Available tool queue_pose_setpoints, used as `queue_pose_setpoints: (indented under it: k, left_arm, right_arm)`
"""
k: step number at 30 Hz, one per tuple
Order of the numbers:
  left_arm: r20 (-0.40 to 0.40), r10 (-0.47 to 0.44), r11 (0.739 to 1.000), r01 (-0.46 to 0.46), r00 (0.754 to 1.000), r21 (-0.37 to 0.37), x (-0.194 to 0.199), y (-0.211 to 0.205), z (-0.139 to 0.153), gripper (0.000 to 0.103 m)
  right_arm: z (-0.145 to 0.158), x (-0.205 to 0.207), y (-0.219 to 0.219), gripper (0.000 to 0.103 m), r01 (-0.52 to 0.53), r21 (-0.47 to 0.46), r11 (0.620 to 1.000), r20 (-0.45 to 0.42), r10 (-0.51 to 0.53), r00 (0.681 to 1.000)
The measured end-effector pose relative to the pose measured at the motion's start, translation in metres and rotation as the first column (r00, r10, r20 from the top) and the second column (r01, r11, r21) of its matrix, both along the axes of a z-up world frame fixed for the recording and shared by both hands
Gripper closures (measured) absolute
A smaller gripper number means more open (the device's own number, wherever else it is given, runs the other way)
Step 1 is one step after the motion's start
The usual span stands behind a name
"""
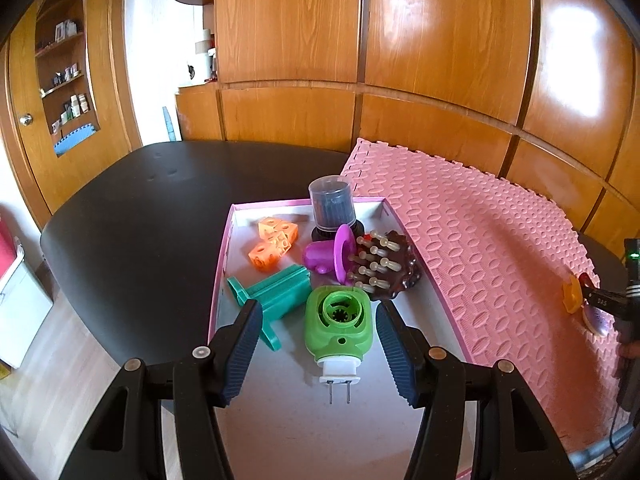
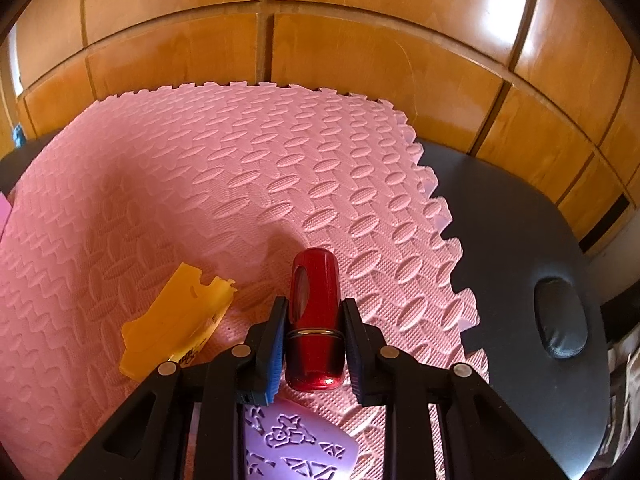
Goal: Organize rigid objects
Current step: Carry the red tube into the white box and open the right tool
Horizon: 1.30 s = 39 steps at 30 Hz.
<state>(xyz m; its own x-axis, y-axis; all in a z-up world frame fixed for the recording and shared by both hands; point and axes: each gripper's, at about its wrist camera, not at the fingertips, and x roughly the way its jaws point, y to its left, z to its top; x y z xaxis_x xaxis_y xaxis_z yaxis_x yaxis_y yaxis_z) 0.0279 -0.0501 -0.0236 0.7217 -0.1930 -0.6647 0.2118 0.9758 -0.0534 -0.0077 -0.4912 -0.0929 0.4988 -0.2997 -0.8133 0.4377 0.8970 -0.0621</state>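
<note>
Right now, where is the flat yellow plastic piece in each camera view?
Left wrist view: yellow plastic piece at far right edge, on the pink foam mat.
Right wrist view: yellow plastic piece lower left, left of the fingers.
Shared landmark: the pink foam mat.

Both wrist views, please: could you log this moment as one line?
left gripper: open above box | right gripper: shut on red tube | yellow piece: on mat

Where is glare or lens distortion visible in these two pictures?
Left wrist view: bright glare on the wood panels, and the table edge bows from the fisheye. Right wrist view: glare on the panels top right, a small highlight on the red tube.
</note>
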Motion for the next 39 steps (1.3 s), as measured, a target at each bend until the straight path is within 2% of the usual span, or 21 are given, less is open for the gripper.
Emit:
queue_pose_setpoints:
  k: [3, 11, 15, 20, 24, 31, 35, 39]
  left_arm:
    - [0.003, 0.0, 1.0, 0.0, 1.0, -0.005, -0.001, 0.001, 0.001, 0.043]
    - [-0.004, 0.005, 1.0, -0.005, 1.0, -0.016, 0.0, 0.004, -0.001, 0.043]
    - [-0.007, 0.016, 1.0, -0.016, 1.0, -0.021, 0.001, 0.007, -0.001, 0.043]
    - [-0.006, 0.031, 0.999, -0.031, 1.0, -0.027, 0.001, 0.012, -0.001, 0.043]
    - [-0.002, 0.045, 0.998, -0.045, 0.999, -0.031, 0.003, 0.017, -0.001, 0.043]
    - [0.008, 0.094, 0.995, -0.094, 0.996, -0.043, 0.005, 0.034, 0.0, 0.043]
    - [0.015, 0.131, 0.99, -0.13, 0.991, -0.053, 0.007, 0.046, 0.001, 0.043]
    - [0.008, 0.158, 0.986, -0.157, 0.987, -0.061, 0.01, 0.057, -0.003, 0.043]
  right_arm:
    - [0.002, -0.001, -0.002, 0.078, 0.02, 0.018, 1.0, -0.007, -0.02, 1.0]
    - [0.027, -0.009, 0.013, 0.078, 0.019, 0.017, 1.0, 0.09, -0.02, 0.996]
    - [0.044, -0.007, 0.036, 0.078, -0.042, 0.028, 0.999, 0.141, 0.037, 0.989]
    - [0.068, 0.001, 0.089, 0.078, -0.191, 0.055, 0.98, 0.194, 0.178, 0.965]
    - [0.082, 0.01, 0.141, 0.078, -0.325, 0.081, 0.942, 0.235, 0.299, 0.925]
    - [0.09, 0.026, 0.234, 0.078, -0.524, 0.138, 0.841, 0.255, 0.481, 0.839]
    - [0.084, 0.035, 0.275, 0.078, -0.587, 0.154, 0.795, 0.236, 0.548, 0.803]
    - [0.075, 0.042, 0.304, 0.078, -0.622, 0.156, 0.767, 0.203, 0.591, 0.78]
